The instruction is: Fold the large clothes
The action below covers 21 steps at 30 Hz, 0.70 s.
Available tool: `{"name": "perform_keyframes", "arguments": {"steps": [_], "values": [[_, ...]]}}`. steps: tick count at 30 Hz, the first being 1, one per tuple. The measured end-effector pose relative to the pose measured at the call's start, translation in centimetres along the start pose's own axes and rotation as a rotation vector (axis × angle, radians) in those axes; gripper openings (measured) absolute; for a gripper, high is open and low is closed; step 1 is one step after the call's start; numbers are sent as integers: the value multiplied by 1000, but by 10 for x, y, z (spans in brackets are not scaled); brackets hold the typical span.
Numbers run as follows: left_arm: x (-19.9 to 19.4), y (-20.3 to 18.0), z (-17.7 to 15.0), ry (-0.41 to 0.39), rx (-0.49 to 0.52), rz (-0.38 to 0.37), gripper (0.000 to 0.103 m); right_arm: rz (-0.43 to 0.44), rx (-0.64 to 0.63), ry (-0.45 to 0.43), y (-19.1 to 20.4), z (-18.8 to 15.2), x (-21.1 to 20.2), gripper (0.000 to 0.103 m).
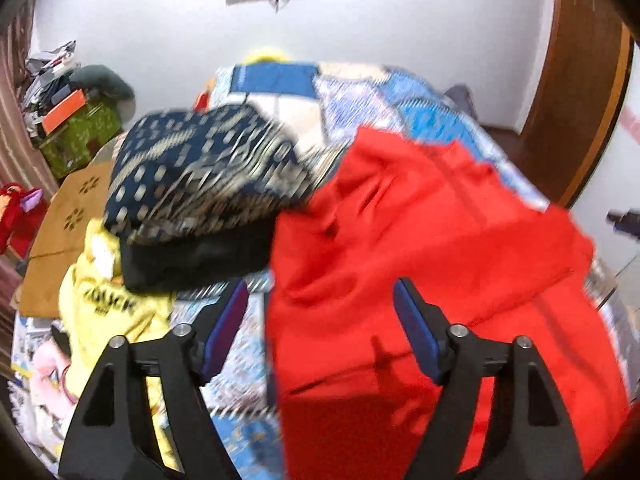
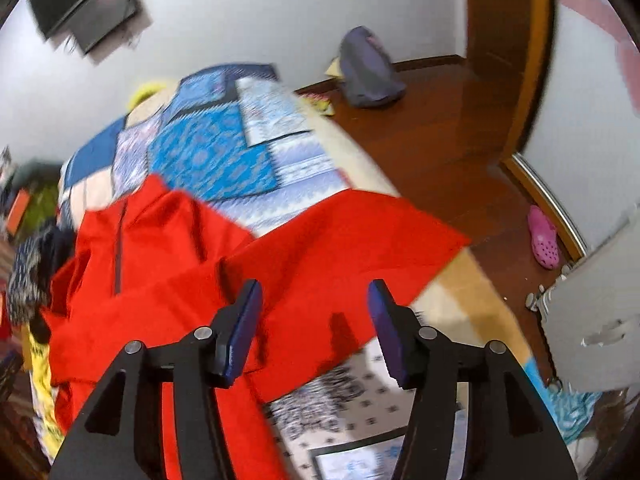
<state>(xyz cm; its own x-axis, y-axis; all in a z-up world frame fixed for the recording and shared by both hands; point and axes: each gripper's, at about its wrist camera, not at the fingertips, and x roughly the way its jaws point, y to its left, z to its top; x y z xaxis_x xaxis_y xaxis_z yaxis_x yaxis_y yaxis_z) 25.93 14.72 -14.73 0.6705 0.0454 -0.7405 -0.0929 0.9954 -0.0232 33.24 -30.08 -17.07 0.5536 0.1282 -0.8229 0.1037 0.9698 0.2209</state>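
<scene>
A large red zip-up garment [image 1: 432, 240] lies spread on the bed with the blue patchwork cover [image 1: 360, 92]. My left gripper [image 1: 320, 304] is open and empty, held above the garment's left edge. In the right wrist view the same red garment [image 2: 168, 256] shows its dark zipper, and one part of it [image 2: 348, 236] stretches toward the bed's right edge. My right gripper [image 2: 316, 300] is open and empty above that part. Both views are blurred.
A navy patterned cloth [image 1: 200, 172] over a black one and a yellow garment [image 1: 112, 312] lie left of the red one. Boxes and clutter [image 1: 72, 120] stand at the far left. Wooden floor [image 2: 460, 120], a pink clog [image 2: 542, 242] and a door lie to the right.
</scene>
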Motion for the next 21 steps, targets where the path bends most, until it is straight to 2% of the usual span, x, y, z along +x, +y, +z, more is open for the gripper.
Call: {"name": "perform_keyframes", "arguments": {"steps": [4, 11, 16, 21], "values": [[7, -27, 21, -18, 4, -62, 80, 7, 77, 61, -28, 0, 25, 51], [60, -76, 27, 100, 37, -173, 80, 53, 221, 164, -65, -2, 78, 51], [100, -96, 18, 210, 37, -205, 80, 46, 290, 149, -77, 13, 101, 51], [120, -101, 12, 245, 27, -182, 80, 5, 364, 139, -85, 29, 127, 51]]}}
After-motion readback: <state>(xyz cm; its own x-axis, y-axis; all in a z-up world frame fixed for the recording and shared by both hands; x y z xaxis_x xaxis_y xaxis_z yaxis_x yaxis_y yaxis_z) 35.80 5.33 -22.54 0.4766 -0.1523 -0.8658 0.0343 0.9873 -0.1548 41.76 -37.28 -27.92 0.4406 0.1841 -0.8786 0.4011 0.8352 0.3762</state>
